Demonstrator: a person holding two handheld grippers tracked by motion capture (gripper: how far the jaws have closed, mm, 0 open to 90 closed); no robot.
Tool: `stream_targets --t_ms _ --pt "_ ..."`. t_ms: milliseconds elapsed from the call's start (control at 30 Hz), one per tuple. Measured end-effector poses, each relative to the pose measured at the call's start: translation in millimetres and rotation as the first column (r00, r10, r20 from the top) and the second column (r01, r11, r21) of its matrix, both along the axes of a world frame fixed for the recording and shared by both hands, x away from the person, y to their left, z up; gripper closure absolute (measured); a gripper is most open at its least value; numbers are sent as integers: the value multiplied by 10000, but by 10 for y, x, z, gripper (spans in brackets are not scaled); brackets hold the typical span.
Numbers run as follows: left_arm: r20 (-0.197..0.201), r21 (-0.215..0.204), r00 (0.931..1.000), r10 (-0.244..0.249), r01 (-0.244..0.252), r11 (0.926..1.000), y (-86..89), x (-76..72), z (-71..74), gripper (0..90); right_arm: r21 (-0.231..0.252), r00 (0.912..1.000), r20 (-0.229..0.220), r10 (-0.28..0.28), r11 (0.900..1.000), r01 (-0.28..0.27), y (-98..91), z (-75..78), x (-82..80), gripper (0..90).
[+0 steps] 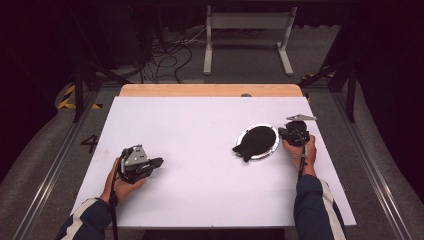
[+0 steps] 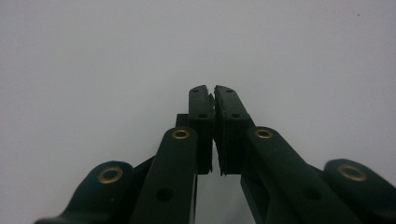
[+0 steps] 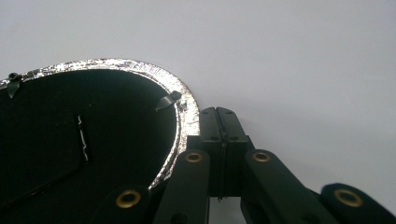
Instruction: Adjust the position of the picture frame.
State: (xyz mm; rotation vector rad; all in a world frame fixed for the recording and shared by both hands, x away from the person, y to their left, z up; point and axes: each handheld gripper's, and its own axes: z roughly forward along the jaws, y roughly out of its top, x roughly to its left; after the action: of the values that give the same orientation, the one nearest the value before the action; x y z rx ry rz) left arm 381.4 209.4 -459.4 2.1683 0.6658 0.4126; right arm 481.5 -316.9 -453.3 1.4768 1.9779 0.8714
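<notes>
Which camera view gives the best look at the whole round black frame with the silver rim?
The high view: it shows the entire round frame lying on the white table, beside the right gripper. The right gripper view shows part of its silver rim and black back with clips, close up. The left gripper view looks at bare table past shut jaws.

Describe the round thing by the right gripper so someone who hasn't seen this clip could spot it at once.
On the white table, look at its right half, just beside the right gripper. There lies a round frame lying flat, its back a black panel ringed by a glittery silver rim, with a black flap jutting past its lower-left edge.
</notes>
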Motion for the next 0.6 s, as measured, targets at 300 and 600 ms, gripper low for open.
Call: stream_targets --t_ms 300,600 --pt "81 -297 9999 -152 154 9994 -54 58 40 848 -515 9993 -181 331 9981 -340 52 27 57 900" --pt "-30 -125 9993 -371 371 9992 -206 116 16 845 -591 9955 -156 932 9938 -939 206 21 80 900"
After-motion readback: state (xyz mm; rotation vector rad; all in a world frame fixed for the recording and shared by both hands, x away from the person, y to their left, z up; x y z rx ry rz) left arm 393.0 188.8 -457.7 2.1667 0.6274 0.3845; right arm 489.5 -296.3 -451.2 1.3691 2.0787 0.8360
